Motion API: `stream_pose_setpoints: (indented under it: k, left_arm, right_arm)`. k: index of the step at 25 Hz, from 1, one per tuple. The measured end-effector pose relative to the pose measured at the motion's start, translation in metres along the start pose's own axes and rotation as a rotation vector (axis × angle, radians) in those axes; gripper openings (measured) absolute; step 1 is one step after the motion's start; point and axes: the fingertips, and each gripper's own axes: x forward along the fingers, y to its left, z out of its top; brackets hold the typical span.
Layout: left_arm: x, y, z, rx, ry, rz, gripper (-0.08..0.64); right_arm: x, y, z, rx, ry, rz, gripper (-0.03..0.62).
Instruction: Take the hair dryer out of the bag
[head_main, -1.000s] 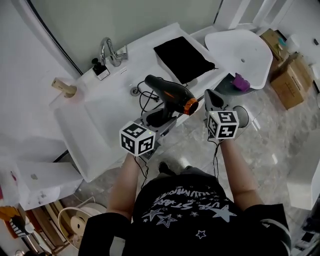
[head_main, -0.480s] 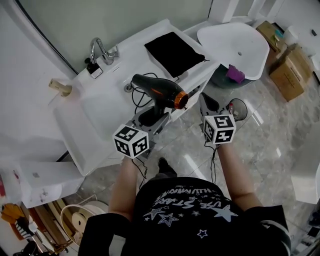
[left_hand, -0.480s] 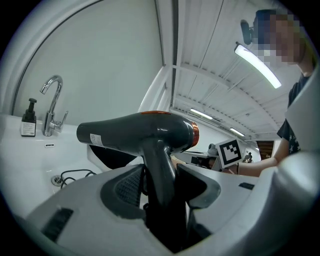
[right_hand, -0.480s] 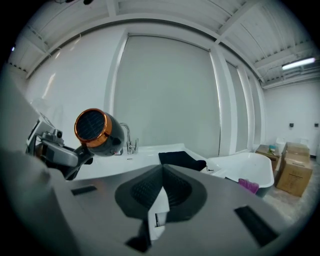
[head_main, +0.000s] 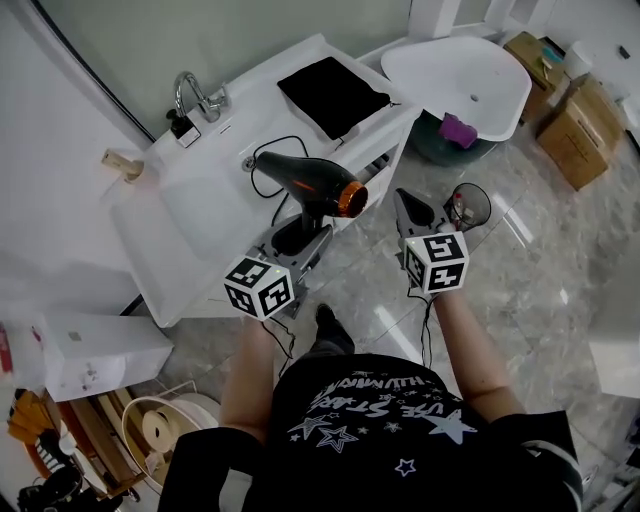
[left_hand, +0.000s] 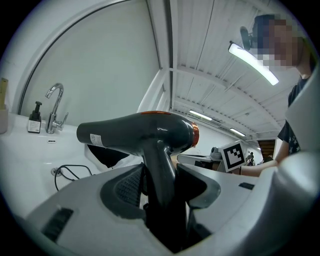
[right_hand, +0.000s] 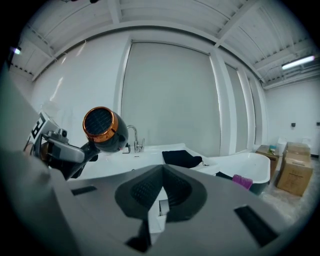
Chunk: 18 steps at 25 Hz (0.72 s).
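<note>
My left gripper (head_main: 305, 240) (left_hand: 159, 187) is shut on the handle of the black hair dryer (head_main: 303, 182) (left_hand: 137, 132), which has an orange ring at its rear end. It hangs in the air over the front edge of the white washbasin counter (head_main: 200, 215). Its black cord (head_main: 262, 170) trails back to the basin. The flat black bag (head_main: 332, 93) (right_hand: 181, 158) lies on the counter's right end. My right gripper (head_main: 407, 208) (right_hand: 161, 192) is shut with nothing in it, right of the dryer (right_hand: 103, 130) and over the floor.
A chrome tap (head_main: 192, 95) and a small bottle (head_main: 181, 126) stand at the counter's back. A white tub-like basin (head_main: 460, 72) holding a purple thing (head_main: 457, 131) is at the right, with cardboard boxes (head_main: 570, 120) beyond. White boxes (head_main: 85, 355) sit at the lower left on the marble floor.
Both grippers have drawn back from the counter toward me, the left one bringing the hair dryer with it; the cord now stretches further from the basin.
</note>
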Motion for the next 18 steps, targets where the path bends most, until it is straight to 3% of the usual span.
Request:
stream_pose_setpoints:
  k: [18]
  left_arm:
    - [-0.046,-0.080,-0.028,0.043,-0.033,0.032,0.212]
  right_arm:
    - [-0.108,0.035,-0.025,-0.002,-0.024,0.070,0.005]
